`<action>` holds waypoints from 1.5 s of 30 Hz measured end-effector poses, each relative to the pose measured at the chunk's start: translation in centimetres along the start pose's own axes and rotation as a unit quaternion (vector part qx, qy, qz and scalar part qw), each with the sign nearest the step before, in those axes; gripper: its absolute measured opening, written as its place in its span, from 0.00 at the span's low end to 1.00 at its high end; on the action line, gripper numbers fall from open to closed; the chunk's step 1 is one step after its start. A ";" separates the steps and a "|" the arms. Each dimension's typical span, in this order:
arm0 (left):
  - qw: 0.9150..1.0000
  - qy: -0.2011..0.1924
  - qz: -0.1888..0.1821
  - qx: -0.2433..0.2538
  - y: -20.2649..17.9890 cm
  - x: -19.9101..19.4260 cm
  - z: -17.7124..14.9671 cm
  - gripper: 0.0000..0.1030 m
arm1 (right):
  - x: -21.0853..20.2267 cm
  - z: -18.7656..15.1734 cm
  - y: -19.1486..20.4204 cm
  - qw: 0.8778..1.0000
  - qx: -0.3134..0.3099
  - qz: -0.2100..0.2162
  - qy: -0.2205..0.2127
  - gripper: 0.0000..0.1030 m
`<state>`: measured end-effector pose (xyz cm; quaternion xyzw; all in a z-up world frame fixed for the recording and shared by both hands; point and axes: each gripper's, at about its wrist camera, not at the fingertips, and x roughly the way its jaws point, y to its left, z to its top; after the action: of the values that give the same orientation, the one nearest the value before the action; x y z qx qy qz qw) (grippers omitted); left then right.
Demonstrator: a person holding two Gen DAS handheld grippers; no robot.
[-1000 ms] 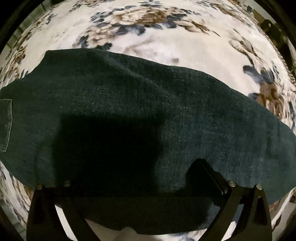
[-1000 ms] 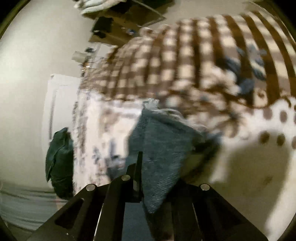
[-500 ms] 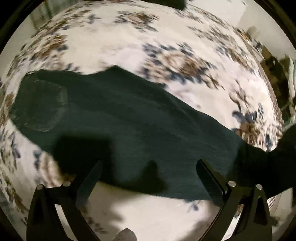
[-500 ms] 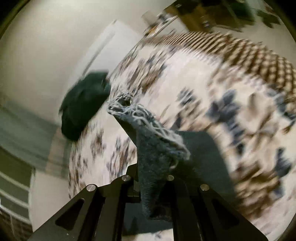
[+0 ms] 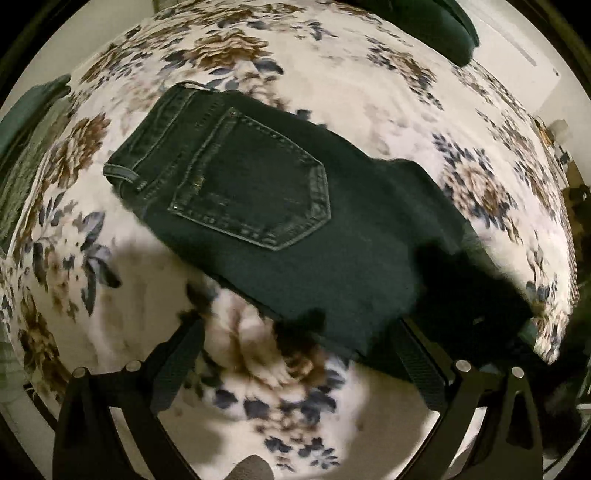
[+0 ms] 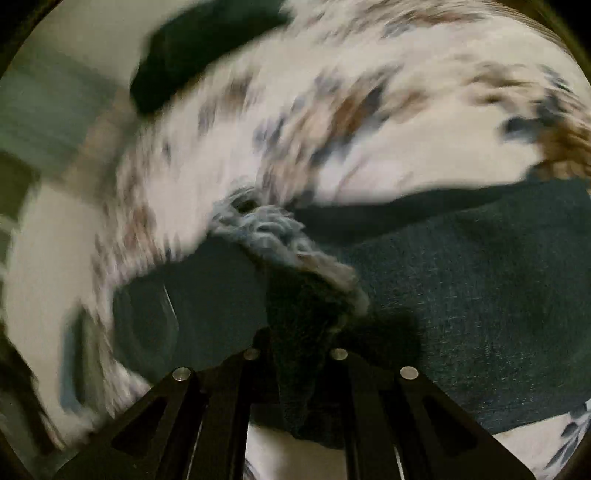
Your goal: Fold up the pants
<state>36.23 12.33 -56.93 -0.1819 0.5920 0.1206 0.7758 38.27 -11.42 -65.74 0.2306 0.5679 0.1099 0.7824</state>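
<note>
Your pants [image 5: 295, 229] lie on the bed, spread across its floral blanket [image 5: 369, 92], already doubled leg on leg to judge by the single back pocket [image 5: 255, 188] facing up; the lengthwise fold looks done, and the crosswise one is under way. Your right tongs [image 6: 301, 354] are pressed together on the frayed hem [image 6: 291, 240], holding that end of the leg up over the cloth lying flat below; your left tongs [image 5: 295, 354] stand spread wide and carry nothing, poised just off the near edge of the seat area. What I judge is left: lay the hem end down toward the waistband [image 5: 147, 147], let go, then perhaps one more fold and a smoothing.

The denim is dark, near black-green in this light, heavy and fine-grained, with pale topstitching around the five-sided pocket and a belt loop at the waistband; the hem is raw, a pale blue-grey fluffy fringe; the blanket looks plush and cream, with brown and blue flowers; much of the right view is smeared by motion, so finer detail there cannot be told; a dark bundle [image 5: 424, 26] sits at the bed's far edge.
</note>
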 end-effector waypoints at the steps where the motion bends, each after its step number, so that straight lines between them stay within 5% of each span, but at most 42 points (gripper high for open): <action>1: 1.000 0.000 -0.004 -0.001 0.0 -0.1 0.2 1.00 | 1.1 -0.3 0.5 1.000 -0.005 -0.003 0.027 0.26; 2: 1.000 -0.003 -0.009 -0.002 0.1 -0.3 0.5 1.00 | 1.2 -0.8 0.7 0.999 -0.003 0.011 0.037 0.34; 4: 1.000 -0.007 -0.022 0.002 -0.5 -0.5 1.1 1.00 | 0.1 -1.1 -0.2 0.995 0.022 0.075 0.054 0.71; 6: 0.999 -0.003 -0.036 0.009 -1.4 -0.2 1.9 1.00 | -2.8 -1.0 -1.7 0.993 0.049 0.101 0.036 0.81; 10: 0.996 0.018 -0.078 0.026 -4.8 1.7 3.3 1.00 | -8.4 -0.6 -7.3 0.994 0.099 0.048 -0.007 0.82; 14: 0.995 0.042 -0.048 0.079 -9.0 5.5 3.3 0.99 | -10.6 0.0 -14.0 0.988 0.143 -0.052 -0.016 0.82; 16: 0.991 0.057 -0.036 0.112 -10.7 7.4 2.9 0.88 | -10.6 0.4 -17.2 0.984 0.168 -0.067 -0.008 0.82; 18: 0.988 0.057 -0.018 0.144 -11.8 8.3 2.3 0.38 | -9.7 0.9 -19.5 0.980 0.186 -0.065 0.016 0.82; 20: 0.984 0.033 -0.007 0.176 -12.3 8.1 1.6 0.11 | -8.0 0.9 -21.0 0.977 0.203 -0.043 0.050 0.81; 21: 0.983 0.025 0.003 0.181 -12.2 8.0 1.5 0.07 | -7.0 0.9 -21.6 0.975 0.212 -0.033 0.064 0.76; 22: 0.983 0.020 0.001 0.181 -11.7 7.8 1.4 0.07 | -6.6 0.8 -21.9 0.974 0.214 -0.028 0.063 0.49; 23: 0.983 0.021 0.005 0.180 -11.2 7.8 1.4 0.07 | -6.6 0.9 -21.8 0.976 0.209 -0.032 0.048 0.38; 25: 0.985 0.025 -0.009 0.169 -10.0 8.1 1.6 0.07 | -6.8 1.6 -21.2 0.979 0.195 -0.058 0.022 0.21; 29: 0.985 0.028 -0.007 0.170 -10.2 8.1 1.7 0.08 | -6.8 2.1 -20.3 0.980 0.183 -0.081 0.013 0.20; 32: 0.990 0.041 -0.042 0.126 -9.2 7.3 2.3 0.08 | -6.9 2.2 -20.3 0.979 0.181 -0.088 0.031 0.29; 34: 0.992 0.037 -0.101 0.062 -6.9 5.6 3.0 0.11 | -7.4 2.5 -19.8 0.979 0.186 -0.079 0.038 0.63; 35: 0.992 0.030 -0.114 0.041 -5.9 4.9 3.1 0.24 | -7.9 2.5 -19.3 0.980 0.182 -0.069 0.031 0.70; 36: 0.992 0.022 -0.126 0.019 -4.7 4.0 3.3 0.57 | -8.6 2.5 -18.6 0.983 0.173 -0.065 0.018 0.79; 38: 0.992 0.005 -0.124 -0.019 -2.1 2.2 3.6 1.00 | -9.7 2.4 -16.4 0.988 0.144 -0.063 -0.001 0.83; 45: 0.974 -0.058 -0.106 -0.190 10.1 0.7 4.2 1.00 | -9.0 2.1 -9.9 0.995 0.083 -0.063 0.004 0.87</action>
<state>36.06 23.26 -58.05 -0.3799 0.4896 0.1585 0.7687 36.40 -24.40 -62.49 0.2575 0.5917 0.0137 0.7638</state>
